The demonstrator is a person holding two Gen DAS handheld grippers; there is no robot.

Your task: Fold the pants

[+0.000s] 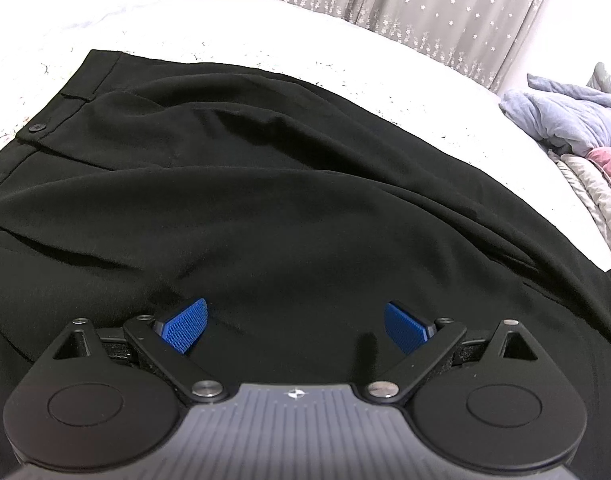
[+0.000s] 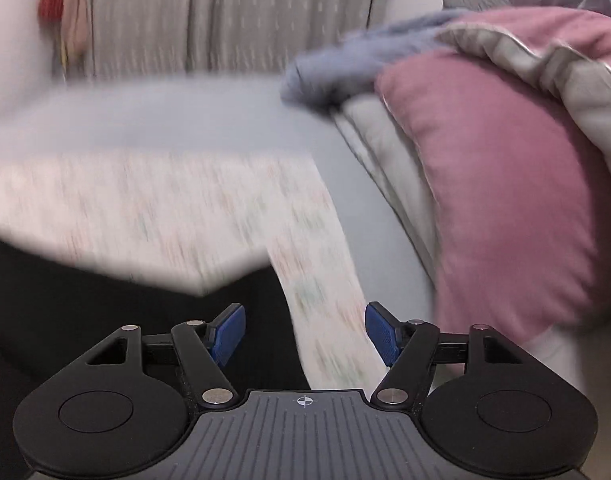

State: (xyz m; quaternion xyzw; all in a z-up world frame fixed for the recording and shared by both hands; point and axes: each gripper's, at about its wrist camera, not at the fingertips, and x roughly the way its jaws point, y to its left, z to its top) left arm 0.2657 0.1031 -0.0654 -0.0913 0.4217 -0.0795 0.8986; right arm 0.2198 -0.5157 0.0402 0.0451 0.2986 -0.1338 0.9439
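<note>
**Hovering over black pants, both grippers spread and empty**

Looking through the left wrist view, we find the pants (image 1: 265,200) filling the middle and lower frame, lying on a pale bed sheet (image 1: 265,28). Their waistband, with a small button (image 1: 36,127), sits at the left edge of the frame, and the cloth runs off toward the lower right, so we judge the long axis to lie left to right across this view. The left gripper (image 1: 295,327) hangs directly over the dark cloth with its blue pads (image 1: 187,326) well apart and nothing between them; whether they touch the fabric we cannot tell.

In the right wrist view, which is blurred, the pants (image 2: 85,300) show only in the lower left of the frame. The right gripper (image 2: 304,334) has its fingers apart too, holding nothing, with dark cloth behind one finger and printed sheet (image 2: 325,312) behind the other, so it seems to sit at the garment's edge. A pink pillow (image 2: 497,180) fills the right of that frame.

We judge the left gripper nearer the body of the garment; the fold likely turns on carrying one end along that long axis.
</note>
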